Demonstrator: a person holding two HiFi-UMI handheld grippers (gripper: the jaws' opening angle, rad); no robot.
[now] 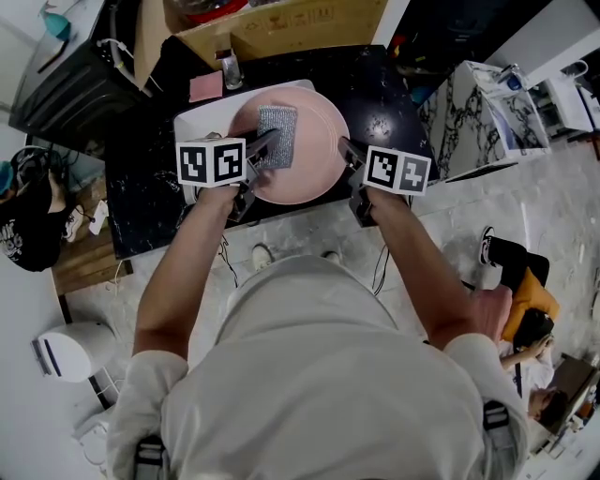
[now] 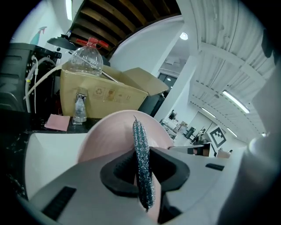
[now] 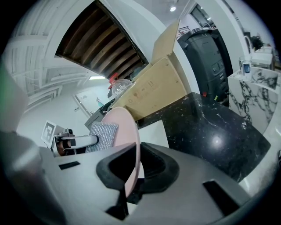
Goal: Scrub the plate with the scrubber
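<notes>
Obs.: pink plate (image 1: 305, 141) sits over a white board (image 1: 192, 124) on the black marble counter (image 1: 394, 108), in front of a cardboard box (image 1: 281, 23). I cannot tell whether the plate rests on the board or is held a little off it.

Right gripper (image 1: 348, 153): jaws closed on the plate's right rim, the rim edge-on between the pads in the right gripper view.

Left gripper (image 1: 265, 150): jaws pinching the near edge of the silver mesh scrubber (image 1: 277, 131). The rest of the pad lies out over the upper-left part of the plate face. The left gripper view shows the pad edge-on, standing up between the pads with the plate behind it.

Step in hand (judgement): scrubbing, with the pad already on the face.

Notes on doing it well:
- Keep the right clamp firm. It is the only restraint on the plate, and pushing hard near the left side could lever the rim out of the jaws.
- Lay the pad's broad face flat on the plate. Held by one edge, it is likely to fold or drag on a corner.
- Work in overlapping passes from centre to rim, including the part next to the right jaws.

Pose: both bare forearms reach forward from white sleeves, elbows out, converging on the plate from its near side. The left comes in from lower left, the right from lower right. The marker cubes face up.
</notes>
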